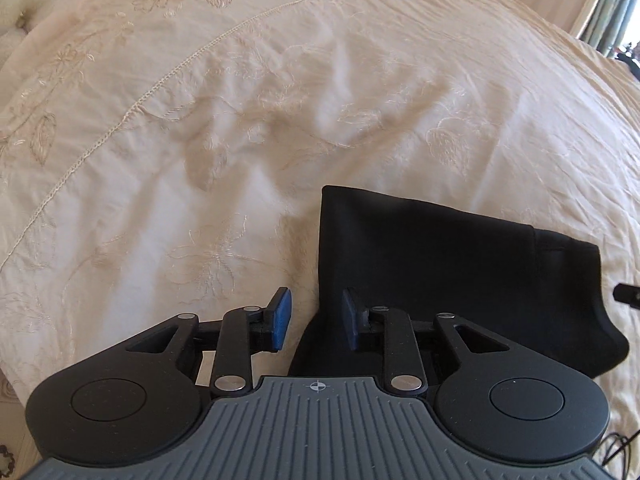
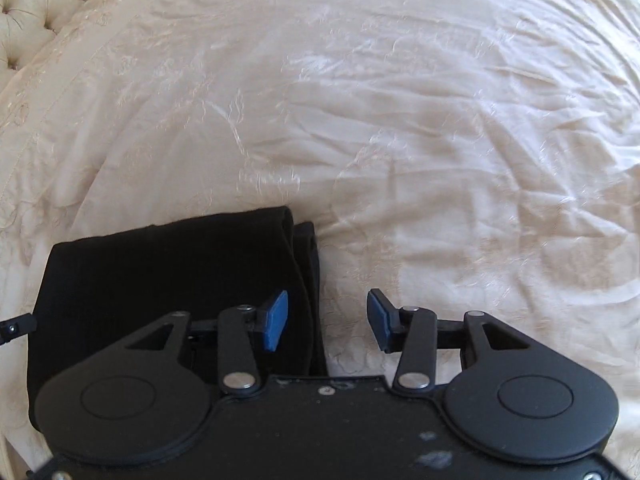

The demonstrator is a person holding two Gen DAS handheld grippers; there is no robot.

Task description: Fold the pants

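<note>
Black pants (image 1: pixel 440 276) lie folded in a compact stack on the cream bedspread (image 1: pixel 200 128). Left gripper (image 1: pixel 316 320) & right gripper (image 2: pixel 326 320) both released, holding nothing, straddling opposite edges. Fold looks abt done; next prob pull clear or tidy edges.

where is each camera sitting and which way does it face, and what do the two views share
Left wrist: sits on the left gripper, looking forward over the folded black fabric pants on the cream embroidered bedspread; its open blue-padded fingers straddle the pants' left edge.
Right wrist: sits on the right gripper, facing the same way; its open fingers straddle the pants' right edge, with a tufted headboard far left.
Shared: pants and bedspread.
</note>
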